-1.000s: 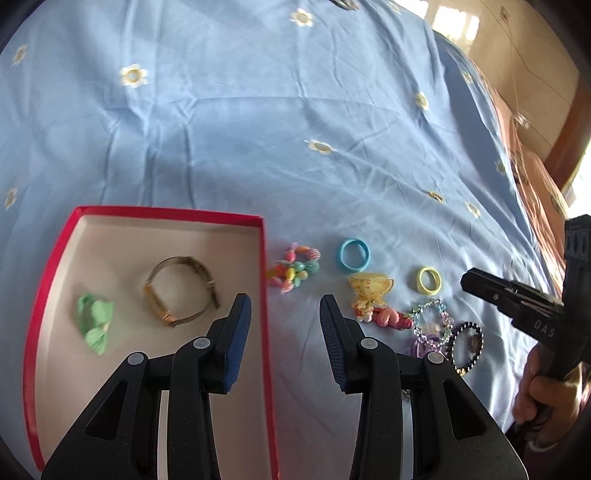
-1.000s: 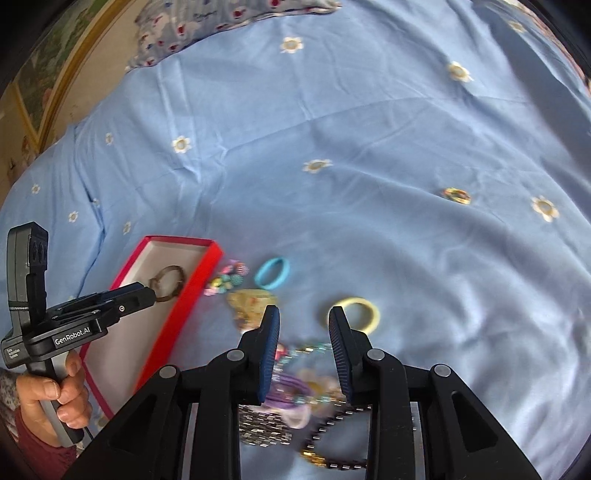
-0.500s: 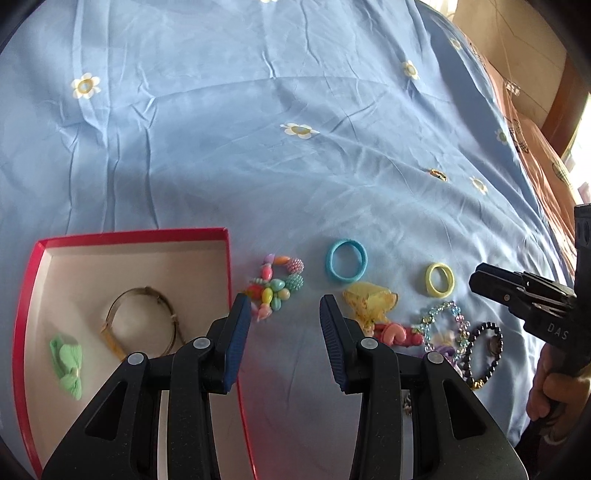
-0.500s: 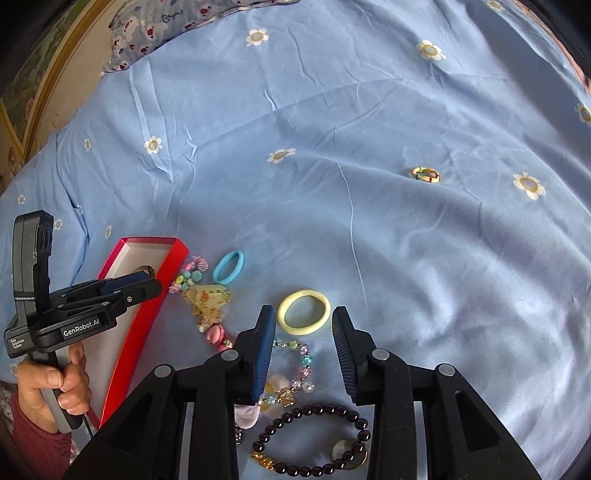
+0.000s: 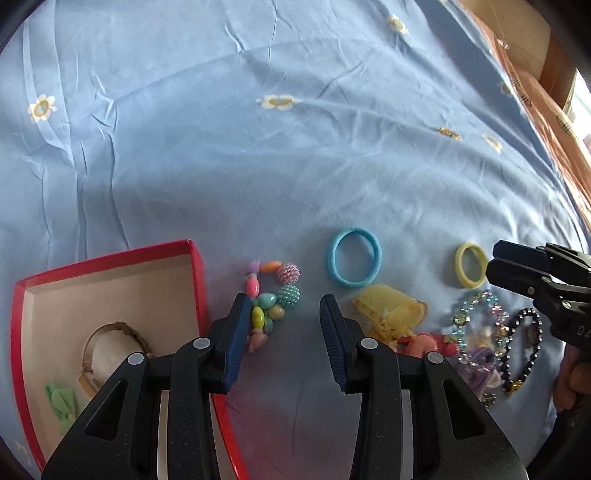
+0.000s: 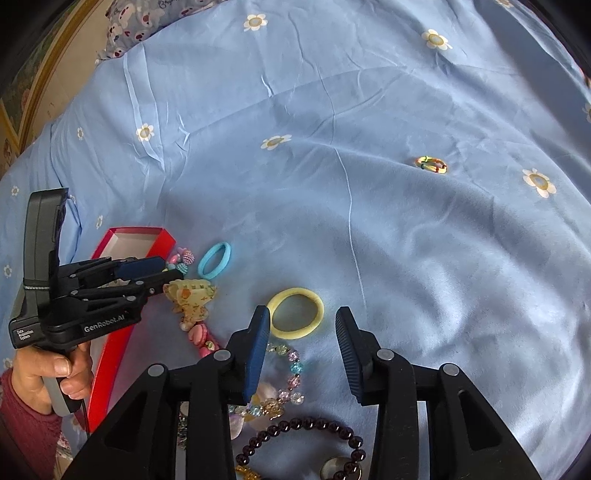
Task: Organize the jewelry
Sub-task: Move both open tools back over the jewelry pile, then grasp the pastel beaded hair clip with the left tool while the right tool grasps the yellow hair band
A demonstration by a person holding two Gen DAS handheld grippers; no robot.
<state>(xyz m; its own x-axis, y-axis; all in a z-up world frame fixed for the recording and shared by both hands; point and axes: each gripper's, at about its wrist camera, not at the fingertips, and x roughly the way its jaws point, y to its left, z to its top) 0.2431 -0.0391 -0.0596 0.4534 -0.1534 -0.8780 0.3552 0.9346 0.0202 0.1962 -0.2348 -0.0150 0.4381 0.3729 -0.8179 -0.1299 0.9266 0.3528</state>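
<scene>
My left gripper (image 5: 284, 301) is open and holds nothing. It hangs low over the sheet, just right of the red box (image 5: 107, 256), with the colourful bead bracelet (image 5: 273, 295) by its left fingertip. In the box lie a gold bangle (image 5: 110, 330) and a green bow (image 5: 61, 398). My right gripper (image 6: 303, 312) has its jaws opening over the yellow hair tie (image 6: 293, 294), whose near edge lies between the fingertips, untouched. A blue hair tie (image 5: 375, 254), a yellow clip (image 5: 391, 310), a crystal bracelet (image 5: 476, 325) and a dark bead bracelet (image 6: 306, 435) lie around them.
A small multicoloured ring (image 6: 431, 164) lies alone far out on the blue flowered sheet (image 6: 369, 110). A pink charm (image 6: 201, 334) sits below the yellow clip. A hand in a dark red sleeve (image 6: 22, 413) holds the left gripper. A patterned pillow (image 6: 147, 22) is at the far edge.
My left gripper has moved right and down, from over the box to beside the bead bracelet. My right gripper has sunk toward the yellow hair tie and its jaws have widened.
</scene>
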